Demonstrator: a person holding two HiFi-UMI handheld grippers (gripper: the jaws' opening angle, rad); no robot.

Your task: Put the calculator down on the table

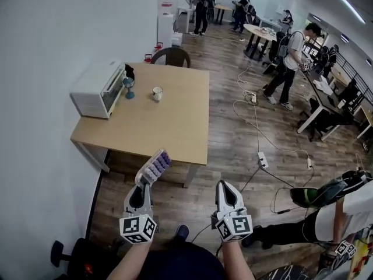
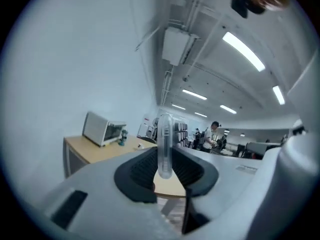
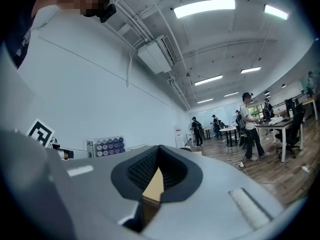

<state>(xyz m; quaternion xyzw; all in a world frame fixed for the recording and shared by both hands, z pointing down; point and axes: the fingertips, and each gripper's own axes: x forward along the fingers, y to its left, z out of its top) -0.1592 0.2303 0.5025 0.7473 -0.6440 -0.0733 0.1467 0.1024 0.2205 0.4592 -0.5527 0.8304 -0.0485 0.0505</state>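
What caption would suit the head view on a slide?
Left gripper holds a purple-keyed calculator short of the wooden table; right gripper shut and empty.

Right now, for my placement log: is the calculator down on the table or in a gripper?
In a gripper: the left gripper clamps the calculator edge-on, in the air short of the table.

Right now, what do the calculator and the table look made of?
Calculator: likely plastic; its edge looks glossy and translucent in the left gripper view, keys lilac. Table: probably laminate over board; even light-tan wood tone, matte, hardly any glare.
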